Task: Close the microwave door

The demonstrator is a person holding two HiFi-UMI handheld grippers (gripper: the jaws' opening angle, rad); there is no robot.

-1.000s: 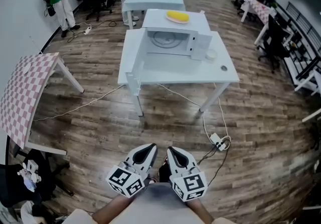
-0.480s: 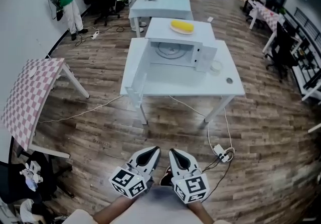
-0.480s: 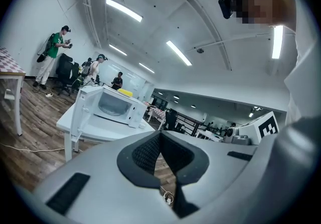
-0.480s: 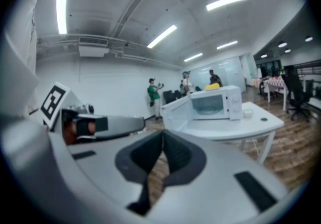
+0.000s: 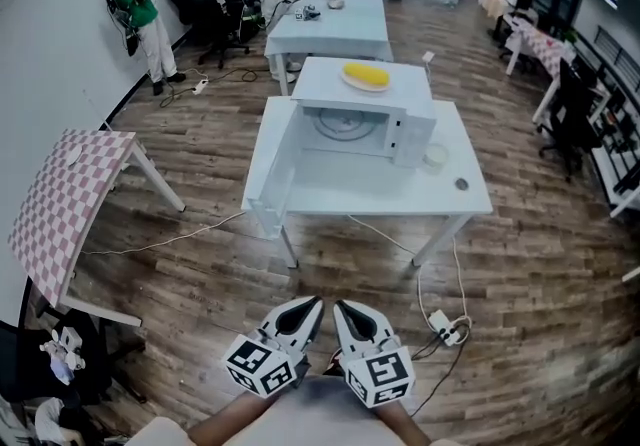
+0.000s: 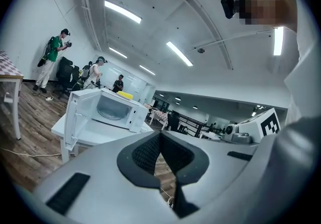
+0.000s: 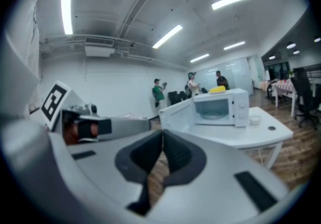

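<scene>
A white microwave (image 5: pixel 368 120) stands on a white table (image 5: pixel 450 196) across the wooden floor from me. Its door (image 5: pixel 278 172) is swung wide open to the left, past the table's front left corner, and the chamber shows a glass turntable. A yellow object (image 5: pixel 366 75) lies on a plate on its top. My left gripper (image 5: pixel 308 308) and right gripper (image 5: pixel 345 310) are held side by side low in the head view, far short of the table, both shut and empty. The left gripper view shows the microwave (image 6: pixel 119 111) and door (image 6: pixel 75 120) beyond the left gripper (image 6: pixel 160 136). The right gripper view shows the microwave (image 7: pixel 221 107) past the right gripper (image 7: pixel 162 136).
A small bowl (image 5: pixel 436 156) and a round disc (image 5: pixel 461 184) lie on the table right of the microwave. A power strip with cables (image 5: pixel 446 330) is on the floor ahead right. A checkered table (image 5: pixel 62 204) stands left. Another table (image 5: pixel 340 22), chairs and people (image 5: pixel 140 14) are behind.
The head view has drawn closer to the table, so the microwave looks nearer. Both grippers stay shut, side by side in the same place in the view.
</scene>
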